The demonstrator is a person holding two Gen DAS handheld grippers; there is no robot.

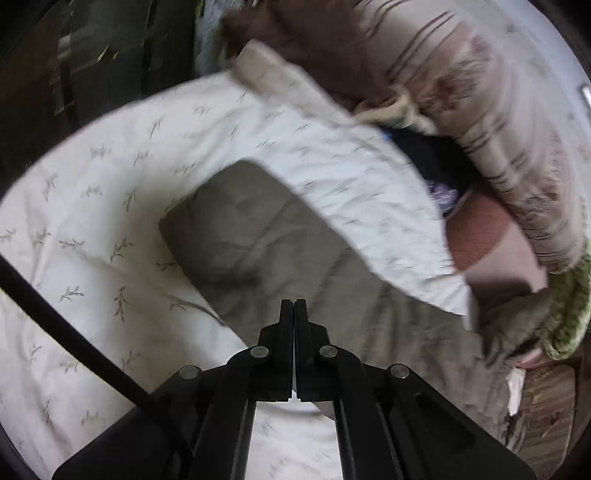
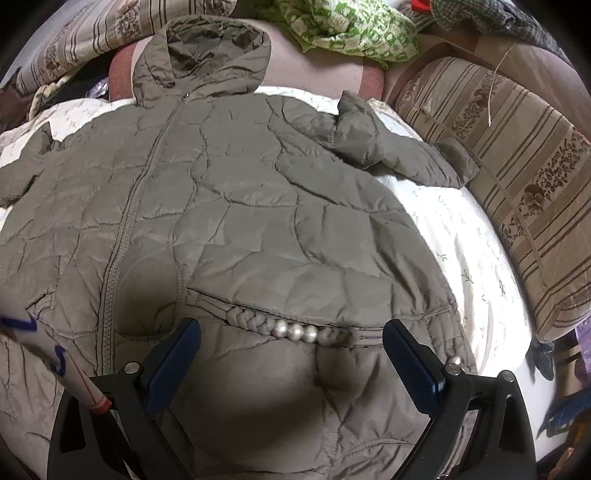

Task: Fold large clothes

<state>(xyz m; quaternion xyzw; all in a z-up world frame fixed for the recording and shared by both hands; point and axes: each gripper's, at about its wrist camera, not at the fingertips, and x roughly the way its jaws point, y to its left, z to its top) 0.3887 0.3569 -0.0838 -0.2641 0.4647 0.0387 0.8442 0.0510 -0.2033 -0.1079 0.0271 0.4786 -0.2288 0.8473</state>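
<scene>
An olive quilted hooded jacket [image 2: 236, 206] lies spread front-up on a white leaf-print sheet [image 2: 476, 258], hood at the far end and its right sleeve [image 2: 399, 151] bent across the sheet. My right gripper [image 2: 291, 339] is open just above the jacket's lower front, its jaws either side of a pocket trimmed with pearls [image 2: 295, 332]. In the left wrist view my left gripper [image 1: 294, 310] is shut with nothing seen between its jaws, above the jacket's left sleeve [image 1: 236, 236] on the sheet [image 1: 92, 206]. The view is blurred.
Striped patterned cushions stand along the far side [image 1: 498, 122] and the right [image 2: 517, 177]. A green-and-white cloth [image 2: 351, 29] lies behind the hood. Dark clothes [image 1: 439, 162] sit between cushion and sheet. A black cable [image 1: 74, 332] crosses the left wrist view.
</scene>
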